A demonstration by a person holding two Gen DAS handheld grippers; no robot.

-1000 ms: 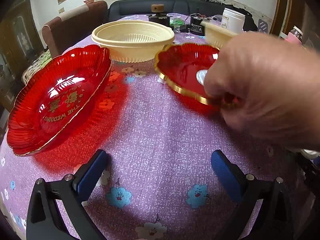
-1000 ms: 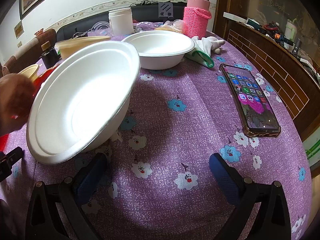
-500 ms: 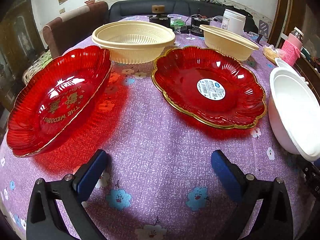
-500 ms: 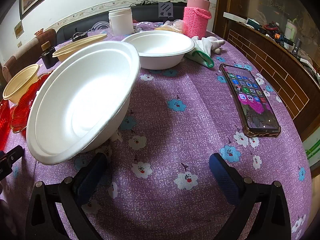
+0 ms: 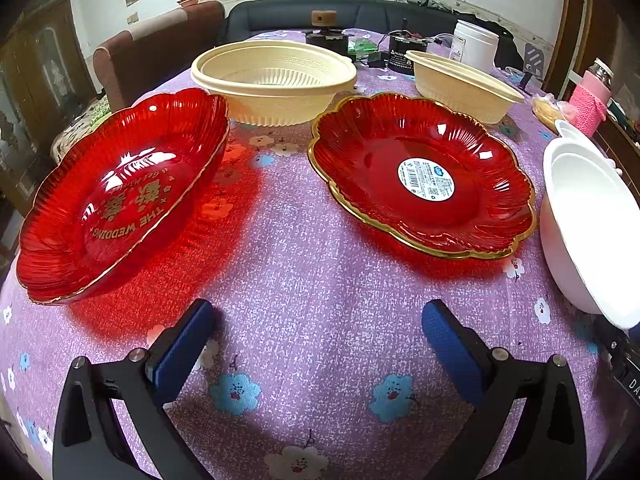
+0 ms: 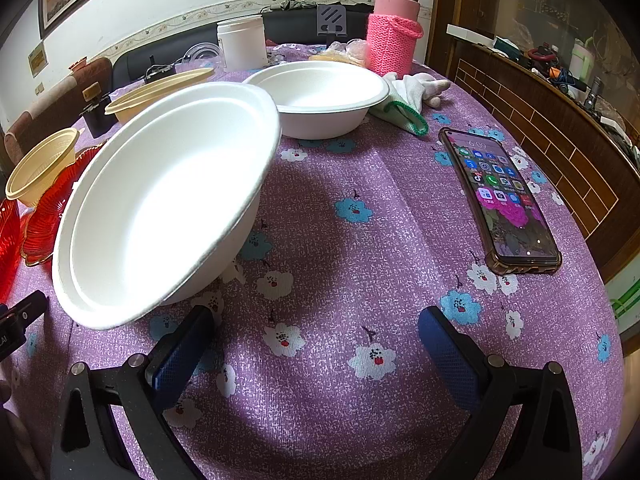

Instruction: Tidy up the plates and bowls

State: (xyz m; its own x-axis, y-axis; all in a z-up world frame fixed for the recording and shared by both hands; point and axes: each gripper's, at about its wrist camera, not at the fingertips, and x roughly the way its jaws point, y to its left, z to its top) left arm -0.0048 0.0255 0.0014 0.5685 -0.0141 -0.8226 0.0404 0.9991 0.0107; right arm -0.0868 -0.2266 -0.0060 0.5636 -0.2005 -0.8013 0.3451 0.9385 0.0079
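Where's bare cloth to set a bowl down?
Bare cloth lies between the near white bowl and the phone, and between the two red plates toward the left claw. The far end, around the cream bowls and jar, is crowded.

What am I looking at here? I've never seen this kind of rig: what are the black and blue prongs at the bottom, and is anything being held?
There is no robot. A person holds a hand-held claw in each hand, and each claw carries a wide-angle camera looking forward along its two blue-padded fingers. One picture shows the left claw, the other the right claw. Both are open and hold nothing.

On the flowered purple tablecloth, the left view shows two red plates, one with gold lettering and one with a sticker, plus two cream bowls. The right view shows two white bowls, near and far, a phone and a pink flask.
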